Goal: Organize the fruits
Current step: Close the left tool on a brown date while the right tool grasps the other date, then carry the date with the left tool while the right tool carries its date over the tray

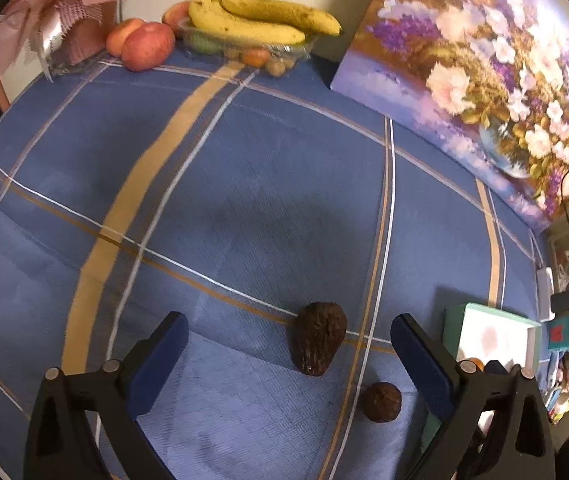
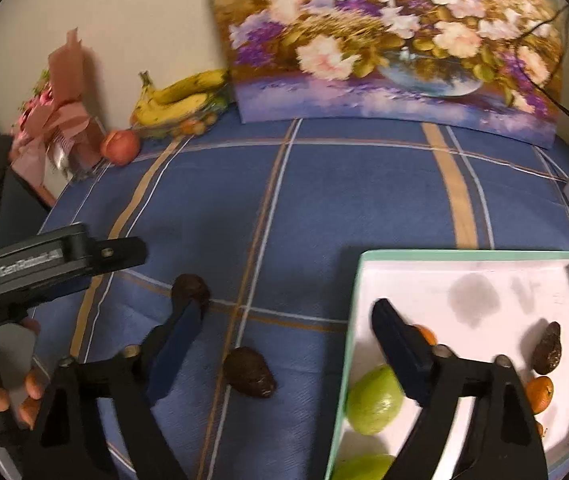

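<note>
Both grippers open — avocado between left's, seemingly.

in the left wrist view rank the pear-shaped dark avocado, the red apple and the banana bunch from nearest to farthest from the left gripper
1. Pear-shaped dark avocado: on the blue checked cloth, between the open fingers of the left gripper.
2. Red apple: far left, at the cloth's back edge.
3. Yellow banana bunch: farthest, atop the clear fruit tray by the wall.

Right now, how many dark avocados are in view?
3. One avocado lies in the white tray near its right wall; two lie on the blue cloth, the larger and the smaller. Others may be hidden behind the tongs.
</note>
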